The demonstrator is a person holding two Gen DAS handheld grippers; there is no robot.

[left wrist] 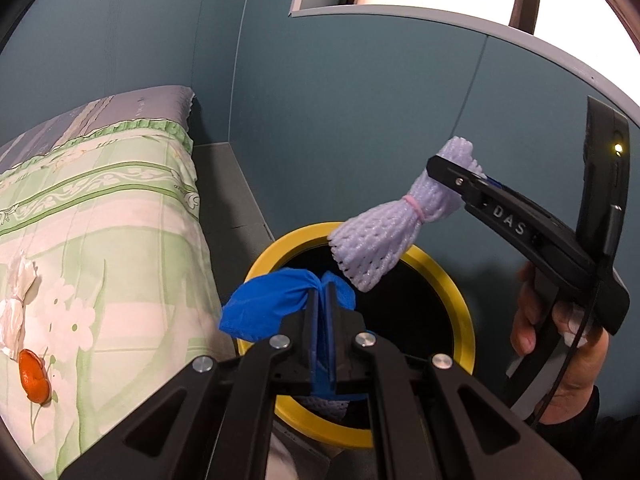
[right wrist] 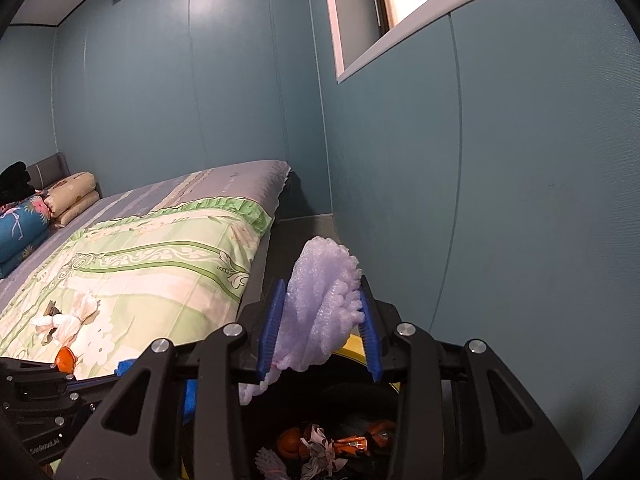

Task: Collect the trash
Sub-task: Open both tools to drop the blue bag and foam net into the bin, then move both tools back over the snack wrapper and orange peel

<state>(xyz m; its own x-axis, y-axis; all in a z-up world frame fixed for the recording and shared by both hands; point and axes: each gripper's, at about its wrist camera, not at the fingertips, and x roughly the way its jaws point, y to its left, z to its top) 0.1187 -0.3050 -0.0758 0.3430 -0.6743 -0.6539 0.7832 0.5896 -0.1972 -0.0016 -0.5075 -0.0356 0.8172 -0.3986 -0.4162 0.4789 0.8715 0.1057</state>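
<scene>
My left gripper is shut on a crumpled blue glove and holds it over the near left rim of a yellow-rimmed black trash bin. My right gripper is shut on a lilac foam fruit net tied with a pink band; in the left wrist view the net hangs above the bin's far rim. The bin below holds several wrappers and peel. On the bed lie a knotted white tissue and an orange peel, also in the right wrist view.
A bed with a green floral quilt stands left of the bin. A teal wall with a window is close behind. Folded pillows and bedding lie at the bed's far end. The person's hand holds the right gripper.
</scene>
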